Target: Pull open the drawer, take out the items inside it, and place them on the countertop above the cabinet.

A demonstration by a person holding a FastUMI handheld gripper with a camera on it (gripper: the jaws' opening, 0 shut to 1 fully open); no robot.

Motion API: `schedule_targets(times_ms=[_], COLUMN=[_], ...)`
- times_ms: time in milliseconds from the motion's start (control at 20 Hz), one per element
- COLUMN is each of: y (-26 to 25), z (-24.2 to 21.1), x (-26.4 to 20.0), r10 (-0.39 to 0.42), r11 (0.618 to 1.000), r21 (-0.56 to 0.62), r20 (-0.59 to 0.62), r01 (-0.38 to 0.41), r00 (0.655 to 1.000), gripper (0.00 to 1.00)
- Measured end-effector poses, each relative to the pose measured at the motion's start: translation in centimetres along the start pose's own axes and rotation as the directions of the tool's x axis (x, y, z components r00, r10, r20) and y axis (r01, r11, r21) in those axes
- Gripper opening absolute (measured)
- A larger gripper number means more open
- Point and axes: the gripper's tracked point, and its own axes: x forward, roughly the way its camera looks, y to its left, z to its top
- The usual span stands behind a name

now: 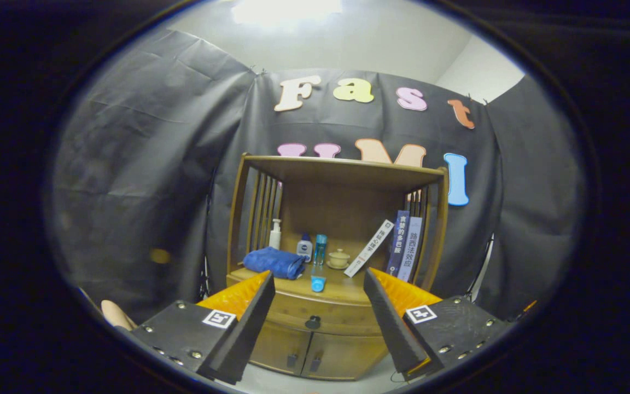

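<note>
A wooden cabinet (342,219) stands ahead of me against the booth wall. Its drawer (293,313) sits shut under the countertop (342,284), with a dark round knob (313,322) on its front. My gripper (319,282) is open and empty, held back from the cabinet. The knob shows in the gap between my fingers, a little below the fingertips and well beyond them. Whatever lies inside the drawer is hidden.
On the countertop lie a folded blue towel (274,262), a white pump bottle (275,234), a small white-and-blue bottle (304,247), a clear blue bottle (320,248), a small lidded cup on a saucer (338,258), a blue cap (318,283) and leaning books (397,246). Two small doors (315,353) sit below the drawer.
</note>
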Motion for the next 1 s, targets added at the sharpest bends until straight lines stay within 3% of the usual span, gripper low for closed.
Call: schedule_targets(times_ms=[400,1000], y=[-1.9,-2.5], z=[0.7,0.6], x=[-5.0,-5.9], r10=[0.006,-0.010], r11=[0.999,0.997], r21=[0.043,0.076], r20=[0.030,0.048], r01=[-0.008,0.006], r00=[1.000,0.999], gripper=[0.97,0.97])
